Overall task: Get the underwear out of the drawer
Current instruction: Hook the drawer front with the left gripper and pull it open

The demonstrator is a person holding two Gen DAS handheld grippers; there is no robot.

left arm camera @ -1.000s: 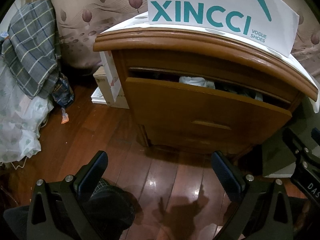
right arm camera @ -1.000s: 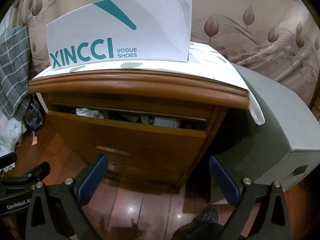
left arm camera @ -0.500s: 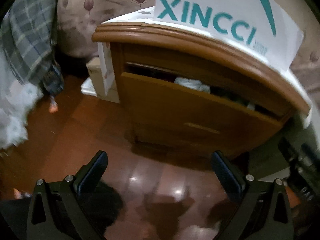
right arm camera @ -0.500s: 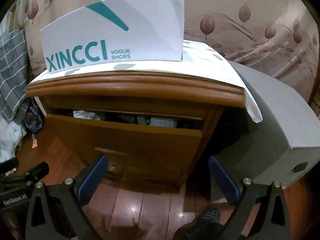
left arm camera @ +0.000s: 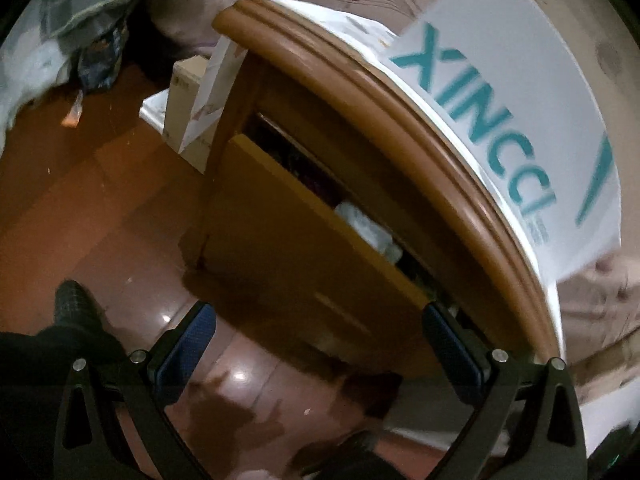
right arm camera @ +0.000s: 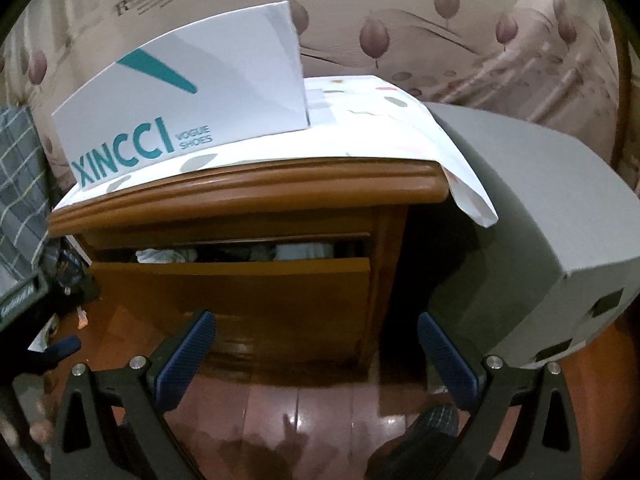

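Bedroom w/ dark wood floor (right arm camera: 312,404), leaf-print wall behind.

Left wrist view (tilted, blurry): nightstand (left arm camera: 360,92) w/ white shoe box (left arm camera: 520,92) on top. Drawer (left arm camera: 312,264) is part open; pale cloth (left arm camera: 364,224) pokes up at the gap, prob. the underwear, can't confirm. Left gripper (left arm camera: 318,356) spread wide, empty, low over the floor, near the drawer front but not touching.

Right wrist view: same drawer (right arm camera: 232,292) seen square on, gap shows white cloth (right arm camera: 160,256) at left and more fabric toward the right. Grey box (right arm camera: 540,220) stands right of the nightstand. Right gripper (right arm camera: 316,360) released, empty, short of the drawer.

Progress: drawer ajar, nothing grasped yet. Left to do: reach in, pinch a garment, lift it out.
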